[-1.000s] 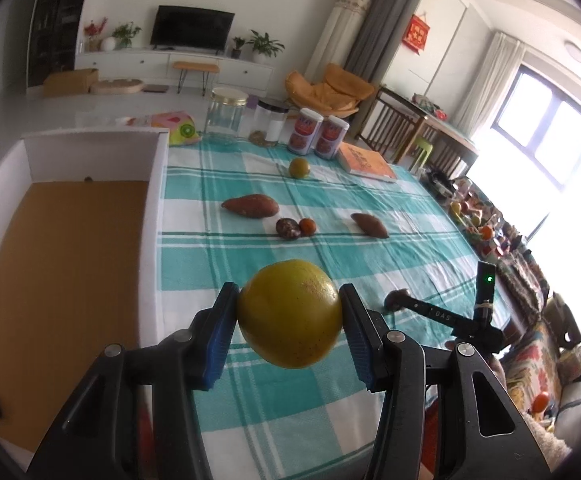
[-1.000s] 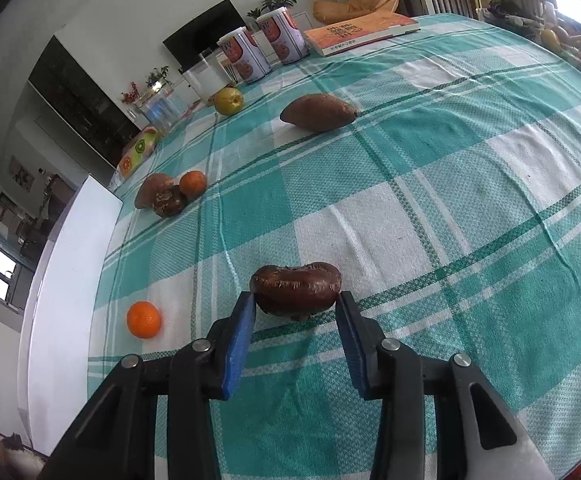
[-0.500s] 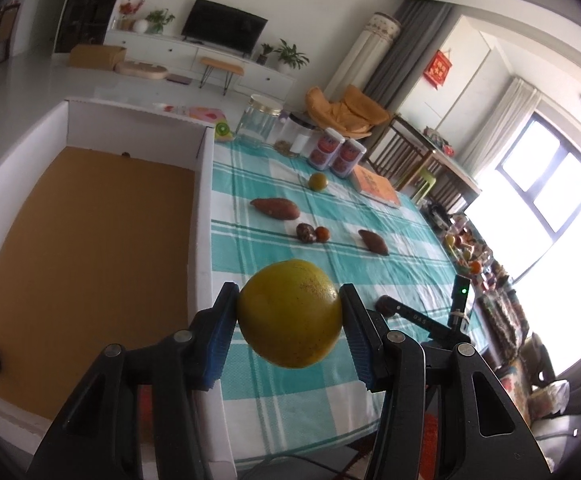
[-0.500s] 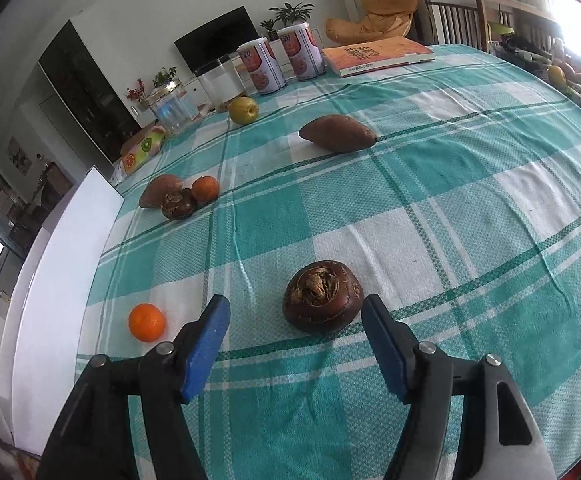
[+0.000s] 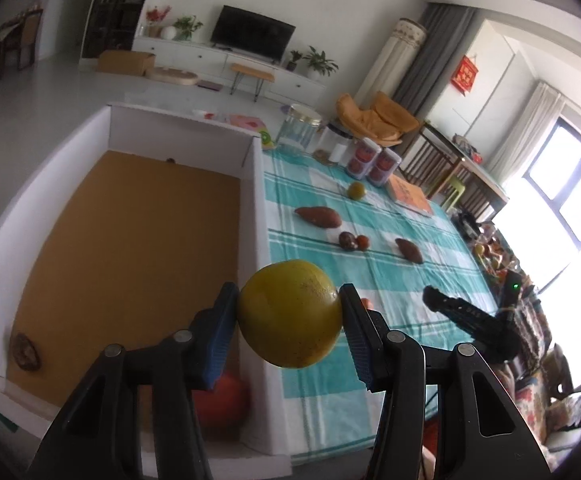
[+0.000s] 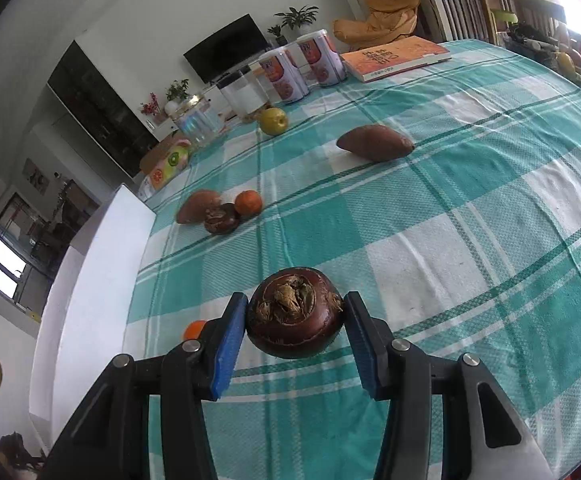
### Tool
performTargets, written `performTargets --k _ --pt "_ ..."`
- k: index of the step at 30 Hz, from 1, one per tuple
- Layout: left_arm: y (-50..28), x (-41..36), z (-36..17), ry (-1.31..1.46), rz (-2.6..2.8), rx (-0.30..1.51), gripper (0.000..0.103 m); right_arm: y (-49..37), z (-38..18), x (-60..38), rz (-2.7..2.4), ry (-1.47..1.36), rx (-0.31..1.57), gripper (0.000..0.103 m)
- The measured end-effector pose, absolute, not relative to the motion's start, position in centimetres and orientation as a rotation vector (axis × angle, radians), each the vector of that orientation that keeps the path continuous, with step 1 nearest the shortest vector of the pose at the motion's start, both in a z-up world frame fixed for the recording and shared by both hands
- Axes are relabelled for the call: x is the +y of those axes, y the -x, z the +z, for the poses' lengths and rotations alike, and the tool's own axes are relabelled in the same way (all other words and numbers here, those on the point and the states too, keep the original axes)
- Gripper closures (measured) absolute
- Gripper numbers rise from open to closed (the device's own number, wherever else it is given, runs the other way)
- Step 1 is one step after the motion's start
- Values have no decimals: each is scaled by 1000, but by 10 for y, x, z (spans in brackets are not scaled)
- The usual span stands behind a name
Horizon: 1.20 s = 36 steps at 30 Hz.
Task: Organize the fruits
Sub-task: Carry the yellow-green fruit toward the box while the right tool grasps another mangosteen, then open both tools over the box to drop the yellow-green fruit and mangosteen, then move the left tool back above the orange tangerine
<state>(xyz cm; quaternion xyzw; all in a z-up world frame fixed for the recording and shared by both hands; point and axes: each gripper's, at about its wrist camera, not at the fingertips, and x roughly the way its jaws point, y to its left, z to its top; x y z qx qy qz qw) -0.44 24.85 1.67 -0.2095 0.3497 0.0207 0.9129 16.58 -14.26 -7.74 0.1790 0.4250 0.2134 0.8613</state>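
A large yellow citrus fruit point(image 5: 289, 313), its rind speckled with fine brown flecks, sits clamped between the blue pads of the left gripper point(image 5: 288, 316) above the wall of a white box point(image 5: 250, 216) with a brown floor. The right gripper point(image 6: 295, 326), whose jaws have just been closing, pinches a glossy dark-brown water chestnut point(image 6: 294, 312), its papery sprout end facing the camera, above the teal-and-white checked tablecloth point(image 6: 470, 220).
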Motion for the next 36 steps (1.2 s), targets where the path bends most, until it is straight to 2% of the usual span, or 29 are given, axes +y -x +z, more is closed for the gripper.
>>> performTargets --k 6,10,14,15,17,18,19,20,24,29,36 --pt "5 302 -19 413 285 779 50 -107 -30 24 919 -295 929 54" --pt "20 320 -35 428 365 809 50 -68 -34 121 1092 -148 974 54" --pt "31 333 -47 457 419 836 49 -50 -53 172 1123 -31 991 53" --pt "34 337 -49 461 437 836 48 -49 -58 178 1117 -10 997 53" --pt "39 340 -48 461 463 817 38 -49 -63 181 1092 27 1000 50" --pt "41 340 -46 455 476 801 30 -49 -63 176 1077 26 987 47" --pt "42 338 -42 448 485 782 28 -51 -62 169 1060 19 968 40" --pt "42 336 -39 443 486 767 28 -53 -60 159 1038 12 949 34" --pt "33 314 -26 452 403 715 27 -65 -53 106 905 -10 853 23" --pt "9 246 -11 425 167 692 23 -78 -60 5 607 -13 774 7" --pt "-33 109 -27 377 -250 809 22 -118 -93 -159 52 -98 779 6"
